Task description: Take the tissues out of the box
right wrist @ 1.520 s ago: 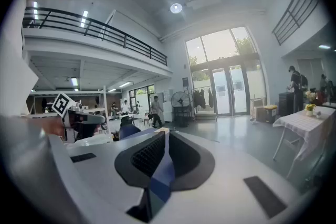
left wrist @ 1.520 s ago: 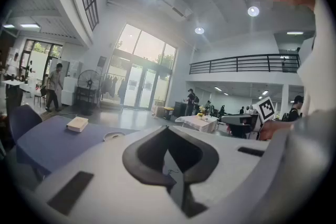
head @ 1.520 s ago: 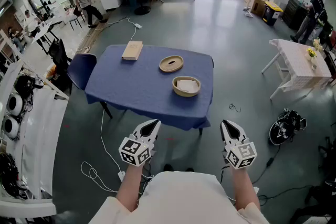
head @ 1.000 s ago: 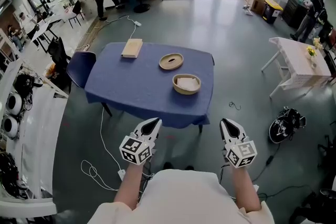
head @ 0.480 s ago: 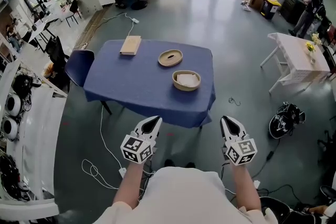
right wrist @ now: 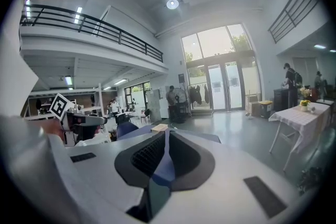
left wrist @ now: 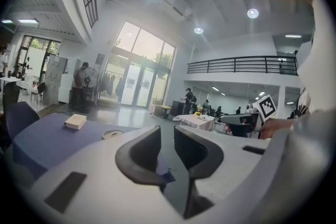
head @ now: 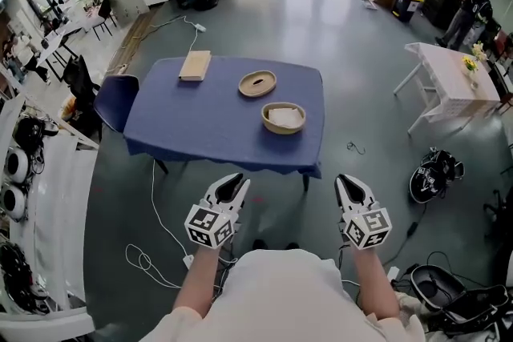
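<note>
A table under a blue cloth (head: 200,132) stands some way ahead of me. On it are a flat tan tissue box (head: 195,65), a round woven holder with a slot (head: 257,82) and a woven bowl holding white tissue (head: 283,117). Both grippers hang low in front of my body, well short of the table. The jaws of my left gripper (head: 232,183) (left wrist: 167,136) are opening, with a clear gap and nothing between them. My right gripper (head: 350,183) (right wrist: 166,136) has its jaw tips together and is empty. The tan box (left wrist: 75,121) also shows far off in the left gripper view.
A blue chair (head: 110,101) stands at the table's left end. A white side table (head: 449,89) is at the right, with bags (head: 434,176) on the floor near it. A white cable (head: 148,256) loops over the floor at my left. People stand far back.
The head view has tilted a little, so the table sits slightly higher and further left. The left jaws now show a gap. A person at the back has walked right.
</note>
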The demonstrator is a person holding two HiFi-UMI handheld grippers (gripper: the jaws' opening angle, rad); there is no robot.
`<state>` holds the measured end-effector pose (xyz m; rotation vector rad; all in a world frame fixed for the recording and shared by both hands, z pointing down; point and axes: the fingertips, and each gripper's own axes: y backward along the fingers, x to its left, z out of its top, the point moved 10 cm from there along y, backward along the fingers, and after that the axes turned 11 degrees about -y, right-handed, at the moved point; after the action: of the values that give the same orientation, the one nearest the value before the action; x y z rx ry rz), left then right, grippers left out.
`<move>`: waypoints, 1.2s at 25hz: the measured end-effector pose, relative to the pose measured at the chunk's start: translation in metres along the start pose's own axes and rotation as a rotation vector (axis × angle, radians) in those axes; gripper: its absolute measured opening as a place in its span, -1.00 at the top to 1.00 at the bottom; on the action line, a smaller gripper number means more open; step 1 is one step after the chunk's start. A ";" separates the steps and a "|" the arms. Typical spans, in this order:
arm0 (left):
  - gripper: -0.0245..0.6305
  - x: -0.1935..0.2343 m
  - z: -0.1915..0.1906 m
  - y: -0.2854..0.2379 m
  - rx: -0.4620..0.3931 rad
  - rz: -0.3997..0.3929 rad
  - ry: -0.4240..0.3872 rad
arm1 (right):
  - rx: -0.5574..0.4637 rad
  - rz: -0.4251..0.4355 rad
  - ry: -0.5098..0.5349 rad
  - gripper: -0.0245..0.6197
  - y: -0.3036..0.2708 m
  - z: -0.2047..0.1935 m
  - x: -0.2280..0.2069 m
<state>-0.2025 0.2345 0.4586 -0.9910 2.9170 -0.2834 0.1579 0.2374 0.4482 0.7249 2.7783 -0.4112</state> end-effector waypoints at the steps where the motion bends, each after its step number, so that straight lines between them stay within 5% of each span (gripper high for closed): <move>1: 0.66 0.002 -0.001 0.001 0.000 -0.003 0.000 | 0.002 -0.006 -0.003 0.78 -0.001 -0.001 0.002; 20: 0.65 0.037 -0.019 0.026 0.038 -0.060 -0.007 | 0.002 -0.073 -0.030 0.78 -0.011 -0.024 0.046; 30: 0.66 0.041 -0.023 -0.018 0.067 -0.030 -0.009 | 0.033 -0.046 -0.041 0.78 -0.044 -0.019 0.003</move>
<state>-0.2262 0.1991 0.4855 -1.0249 2.8658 -0.3735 0.1301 0.2086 0.4743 0.6537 2.7602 -0.4762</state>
